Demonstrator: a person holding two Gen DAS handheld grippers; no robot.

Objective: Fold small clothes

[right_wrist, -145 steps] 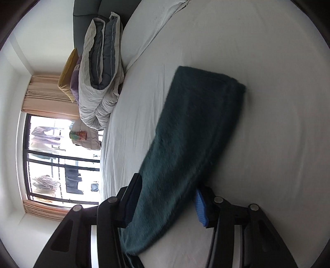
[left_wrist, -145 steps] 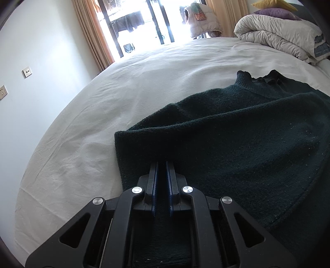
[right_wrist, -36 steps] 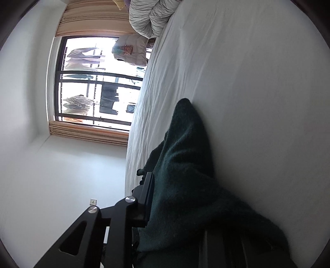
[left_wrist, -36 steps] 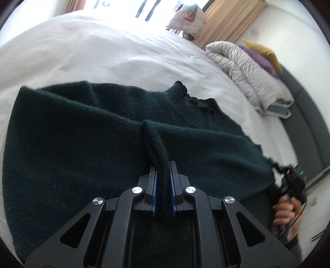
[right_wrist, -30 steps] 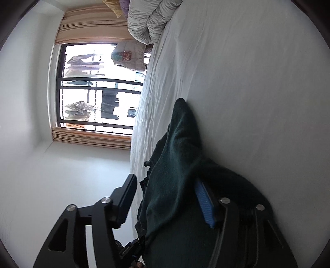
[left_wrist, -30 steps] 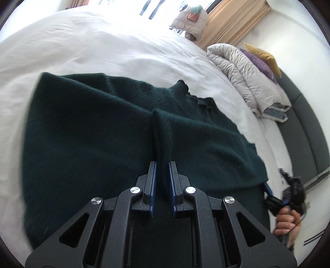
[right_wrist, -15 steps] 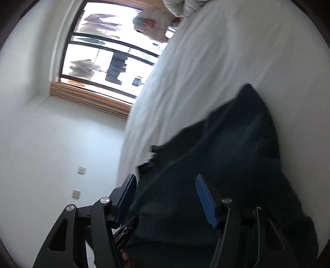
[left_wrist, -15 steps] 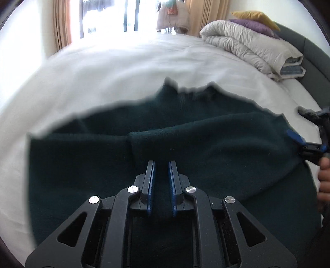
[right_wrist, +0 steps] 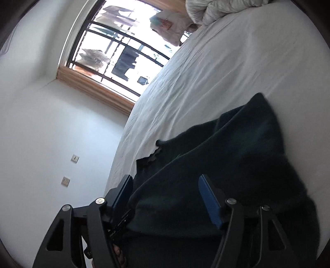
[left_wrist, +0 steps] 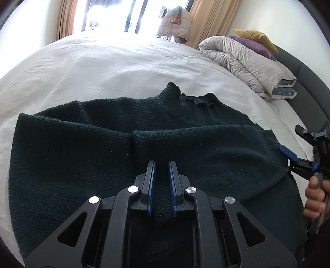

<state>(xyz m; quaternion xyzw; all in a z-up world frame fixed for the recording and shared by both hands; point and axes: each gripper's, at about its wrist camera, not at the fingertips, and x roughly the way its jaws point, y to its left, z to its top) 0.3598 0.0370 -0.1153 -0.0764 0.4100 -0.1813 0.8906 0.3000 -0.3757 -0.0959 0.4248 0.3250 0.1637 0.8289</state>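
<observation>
A dark green knit sweater (left_wrist: 82, 156) lies on the white bed (left_wrist: 123, 68), collar away from me, both sleeves folded across its body. My left gripper (left_wrist: 162, 165) hovers low over the sweater's middle, its jaws a narrow gap apart with sweater fabric between them; whether they pinch it is unclear. My right gripper (left_wrist: 295, 148) is open at the sweater's right edge, held by a hand. In the right wrist view the right gripper (right_wrist: 165, 185) is open above the sweater (right_wrist: 237, 160), holding nothing.
A rolled white duvet (left_wrist: 247, 61) with purple and yellow pillows lies at the bed's far right by a dark headboard (left_wrist: 309, 74). A window with curtains (left_wrist: 210, 18) is beyond the bed. A white wall with sockets (right_wrist: 68, 171) is to the left.
The left sleeve was carried over the body and laid down. The right gripper opened, let go of the right sleeve and drew back. The left jaws parted slightly.
</observation>
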